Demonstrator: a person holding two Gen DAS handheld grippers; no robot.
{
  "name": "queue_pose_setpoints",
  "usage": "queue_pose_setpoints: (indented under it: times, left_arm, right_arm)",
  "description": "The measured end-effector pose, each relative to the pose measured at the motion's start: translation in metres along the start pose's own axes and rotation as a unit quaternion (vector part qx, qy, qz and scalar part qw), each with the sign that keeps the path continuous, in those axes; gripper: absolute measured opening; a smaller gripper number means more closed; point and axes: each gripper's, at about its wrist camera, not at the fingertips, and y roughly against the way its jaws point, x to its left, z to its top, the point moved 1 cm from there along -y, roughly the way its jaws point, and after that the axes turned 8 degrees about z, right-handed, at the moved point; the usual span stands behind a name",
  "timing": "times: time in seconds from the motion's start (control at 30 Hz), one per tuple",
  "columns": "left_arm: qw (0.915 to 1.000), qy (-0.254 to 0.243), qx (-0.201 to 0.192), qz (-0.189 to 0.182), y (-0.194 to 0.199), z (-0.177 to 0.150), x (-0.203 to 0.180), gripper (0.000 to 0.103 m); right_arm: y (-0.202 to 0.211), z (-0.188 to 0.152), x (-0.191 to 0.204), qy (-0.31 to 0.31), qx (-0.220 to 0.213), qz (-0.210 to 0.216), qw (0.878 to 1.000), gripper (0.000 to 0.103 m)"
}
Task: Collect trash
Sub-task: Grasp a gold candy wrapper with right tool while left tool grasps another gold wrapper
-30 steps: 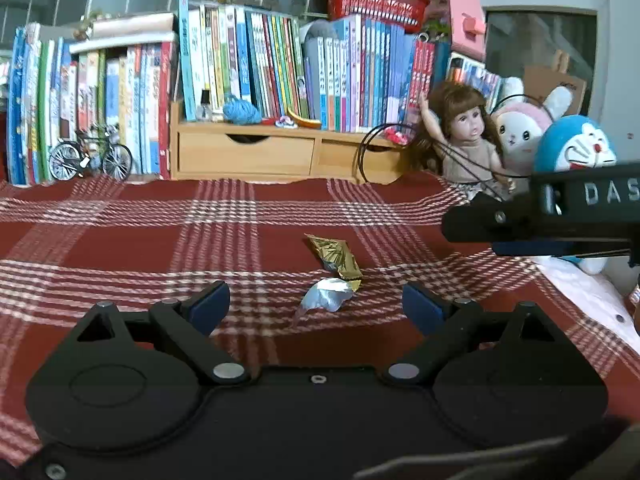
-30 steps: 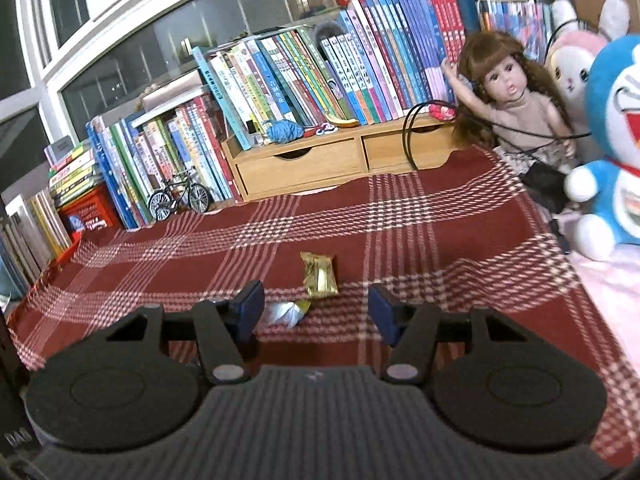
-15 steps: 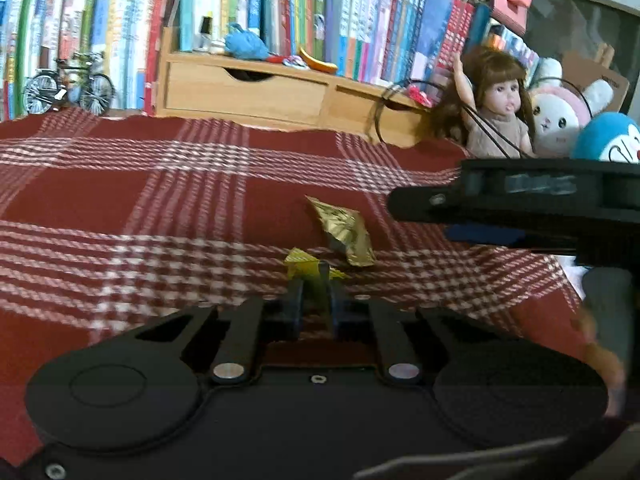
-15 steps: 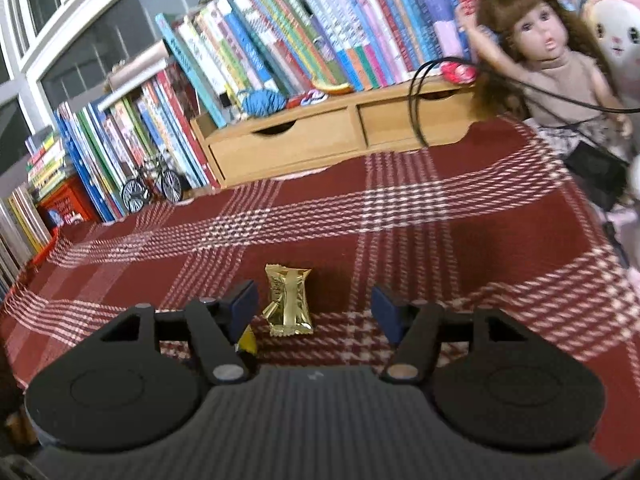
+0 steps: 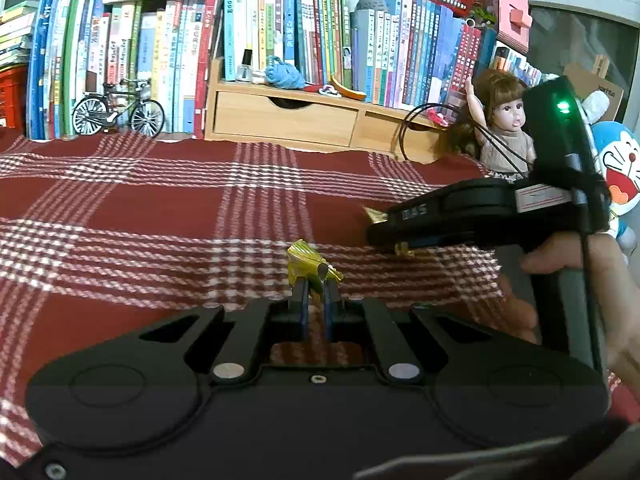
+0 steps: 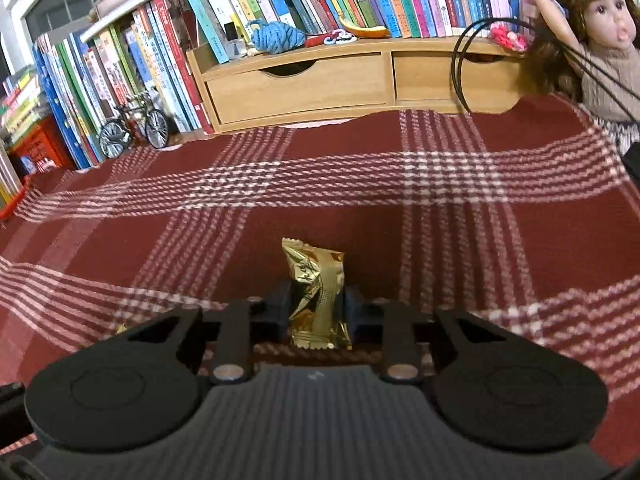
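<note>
From the left wrist view I see my left hand-held gripper (image 5: 315, 302) with its jaws drawn narrow onto a small yellow-green wrapper (image 5: 307, 267), which sticks up and forward from between the blue pads, over the red plaid cloth (image 5: 160, 208) covering the surface. Only this view shows my right hand-held gripper (image 5: 384, 229) from outside: its black body enters from the right, gripped by a hand (image 5: 600, 280), a green light on its housing, and gold foil peeks out at its tip. The right wrist view supplies what that side view hides: the jaws of the right hand-held gripper are pressed against both sides of a gold wrapper (image 6: 316, 292), which stands upright between the pads, its crimped lower edge towards the camera and its top rising past the fingertips. Both views share the backdrop: a wooden drawer unit (image 6: 304, 80), a row of books (image 5: 160, 60), a model bicycle (image 6: 134, 128) and a doll (image 6: 600, 32).
</note>
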Motion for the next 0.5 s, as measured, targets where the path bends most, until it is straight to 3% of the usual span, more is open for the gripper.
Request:
queue_pose_setpoints:
  times: [0.5]
  left_arm:
    - [0.9999, -0.002, -0.011, -0.008, 0.069, -0.015, 0.016, 0.007]
  right_arm:
    - [0.080, -0.047, 0.030, 0.012, -0.030, 0.049, 0.998, 0.030]
